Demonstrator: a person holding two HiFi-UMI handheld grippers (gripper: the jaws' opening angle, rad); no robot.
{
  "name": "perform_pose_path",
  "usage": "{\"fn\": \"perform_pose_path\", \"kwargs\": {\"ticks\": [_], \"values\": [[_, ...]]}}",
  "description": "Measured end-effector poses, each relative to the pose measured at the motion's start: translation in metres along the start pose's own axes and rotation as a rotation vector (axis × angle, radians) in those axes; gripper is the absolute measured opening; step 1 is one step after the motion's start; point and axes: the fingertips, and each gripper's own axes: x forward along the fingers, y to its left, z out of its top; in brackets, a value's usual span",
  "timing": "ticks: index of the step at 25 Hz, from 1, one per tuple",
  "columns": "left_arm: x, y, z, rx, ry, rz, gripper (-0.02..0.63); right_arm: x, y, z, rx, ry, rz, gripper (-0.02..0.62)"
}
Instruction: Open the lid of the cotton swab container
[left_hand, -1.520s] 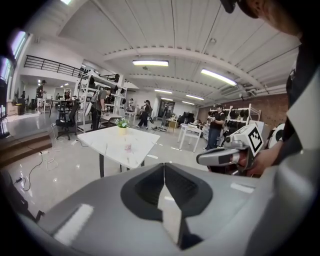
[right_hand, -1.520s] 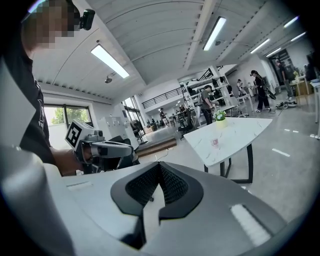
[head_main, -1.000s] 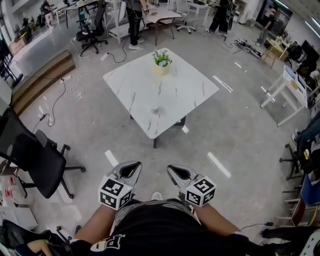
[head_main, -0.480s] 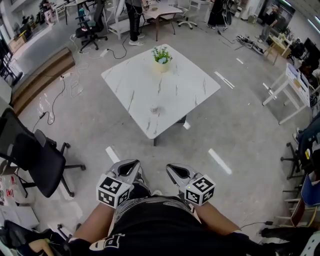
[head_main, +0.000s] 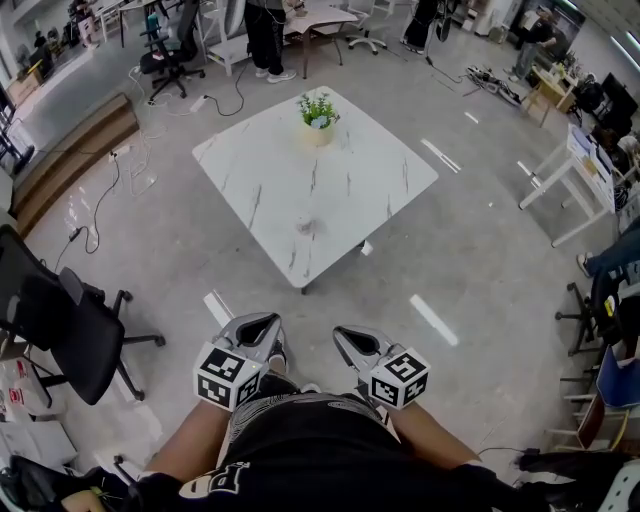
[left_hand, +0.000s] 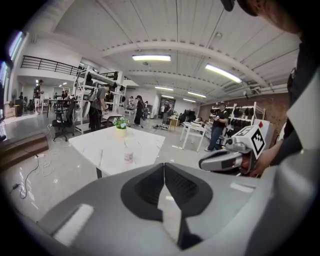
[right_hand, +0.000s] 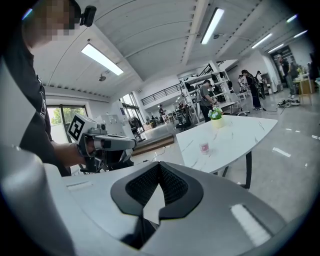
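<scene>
The cotton swab container is a small pale cylinder that stands near the front of a white marble table, some way ahead of me across bare floor. It also shows in the left gripper view as the container and in the right gripper view as the container. My left gripper and right gripper are held side by side in front of my body, far short of the table. Both are shut with nothing between the jaws. Each one is in its own view too, the left gripper and the right gripper.
A potted plant stands at the table's far end. A black office chair is on the left, with cables on the floor beyond it. White desks stand on the right. Several people stand at the back of the room.
The table and the container show a little larger and nearer than before. Both grippers keep their place in front of my body and stay shut.
</scene>
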Motion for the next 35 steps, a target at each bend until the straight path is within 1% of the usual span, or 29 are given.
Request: {"fn": "perform_pose_path", "kwargs": {"ticks": [5, 9, 13, 19, 26, 30, 35], "values": [[0.016, 0.025, 0.010, 0.003, 0.011, -0.005, 0.060, 0.022, -0.013, 0.012, -0.006, 0.022, -0.008, -0.006], [0.032, 0.050, 0.026, 0.012, 0.005, -0.012, 0.060, 0.044, -0.028, 0.027, -0.005, 0.038, -0.023, -0.006], [0.046, 0.073, 0.044, 0.056, 0.002, -0.023, 0.060, 0.069, -0.042, 0.046, -0.012, 0.046, -0.037, -0.006], [0.066, 0.114, 0.061, 0.086, 0.015, -0.048, 0.060, 0.109, -0.061, 0.069, -0.009, 0.050, -0.071, -0.006], [0.090, 0.154, 0.080, 0.154, 0.021, -0.085, 0.060, 0.143, -0.078, 0.082, -0.006, 0.078, -0.121, -0.006], [0.099, 0.178, 0.091, 0.168, 0.016, -0.099, 0.060, 0.163, -0.086, 0.092, -0.005, 0.087, -0.149, -0.006], [0.112, 0.198, 0.092, 0.165, 0.025, -0.139, 0.061, 0.182, -0.102, 0.094, 0.004, 0.111, -0.194, -0.006]]}}
